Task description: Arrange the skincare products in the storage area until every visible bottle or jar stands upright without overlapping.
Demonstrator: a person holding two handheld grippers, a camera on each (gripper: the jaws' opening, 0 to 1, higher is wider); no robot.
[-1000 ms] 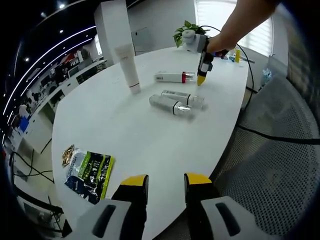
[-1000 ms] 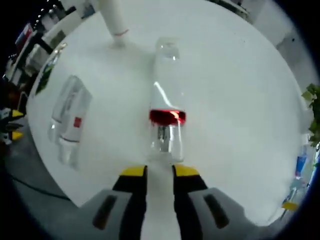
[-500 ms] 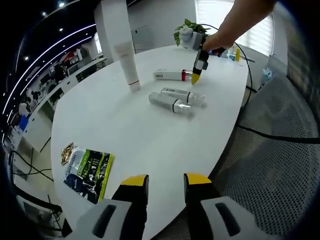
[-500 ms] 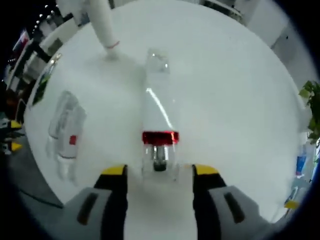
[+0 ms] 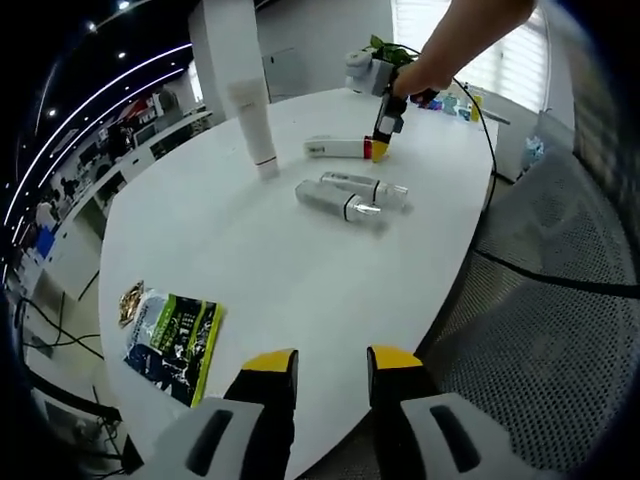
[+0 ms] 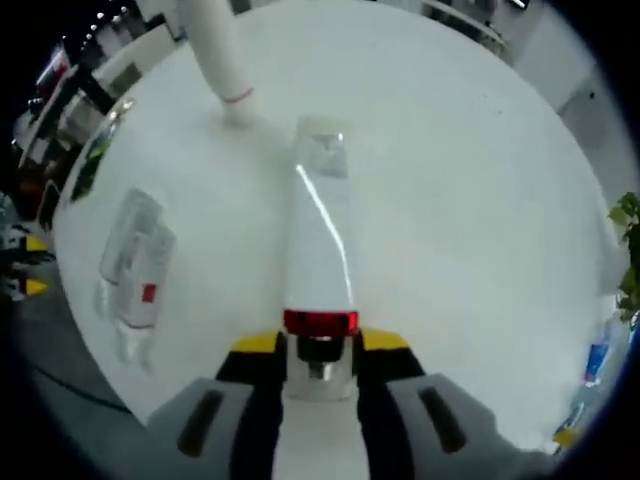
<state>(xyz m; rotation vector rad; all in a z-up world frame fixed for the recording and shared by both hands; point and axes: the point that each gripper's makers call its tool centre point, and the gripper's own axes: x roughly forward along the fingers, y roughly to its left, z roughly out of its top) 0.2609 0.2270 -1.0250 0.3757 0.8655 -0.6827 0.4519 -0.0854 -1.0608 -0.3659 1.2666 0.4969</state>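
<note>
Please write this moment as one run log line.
right gripper: shut on red-banded bottle, lying on table | left gripper: open, holding nothing | two clear bottles: lying | white tube: upright

table: we see everything resting on it
tube: upright, behind the lying bottles
packet: near edge

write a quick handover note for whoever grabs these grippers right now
Right gripper: shut on the red-banded bottle, which lies flat on the white table.
Left gripper: open, holds nothing, hovers at the table's near edge.
Done: the white tube stands upright.
Left: stand the red-banded bottle up, then the two clear bottles lying side by side. A snack packet lies near the left gripper.
</note>
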